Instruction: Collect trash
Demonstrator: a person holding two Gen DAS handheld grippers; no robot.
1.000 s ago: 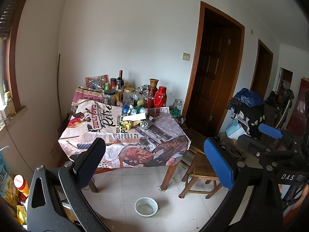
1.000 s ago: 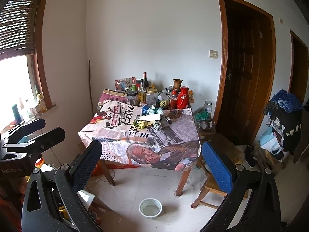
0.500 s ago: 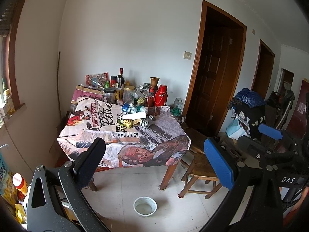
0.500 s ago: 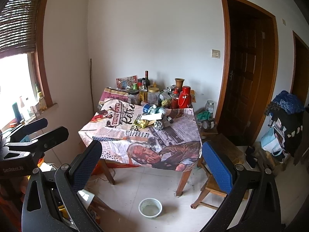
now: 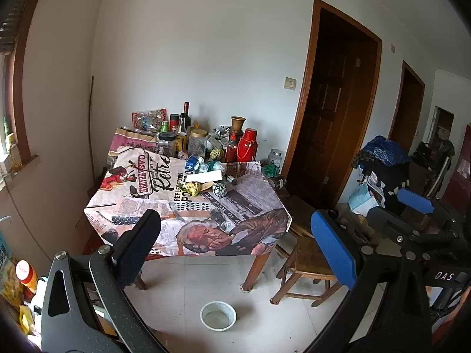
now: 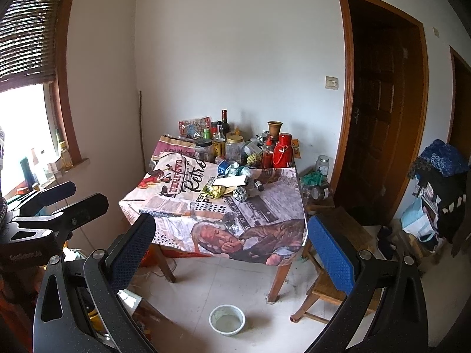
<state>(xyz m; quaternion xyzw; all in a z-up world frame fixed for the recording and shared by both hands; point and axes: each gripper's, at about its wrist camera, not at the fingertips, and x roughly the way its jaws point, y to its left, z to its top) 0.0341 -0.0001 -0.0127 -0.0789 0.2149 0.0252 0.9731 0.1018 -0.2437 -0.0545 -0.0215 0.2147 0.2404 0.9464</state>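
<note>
Well short of the table (image 5: 188,206), your left gripper (image 5: 235,244) and right gripper (image 6: 229,247) hang wide open and empty; the crumpled yellow wrapper (image 5: 192,188) lies mid-cloth beside the foil ball (image 5: 219,189). You're approaching; close in next.

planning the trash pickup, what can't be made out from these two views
- Small crumpled items mid-table: too small in both views to identify.
- Tabletop behind the jars and bottles: hidden by them.
- Under the table: draped cloth covers it.
- Floor bowl: contents unclear.
- Left gripper and right gripper: open, empty.
</note>
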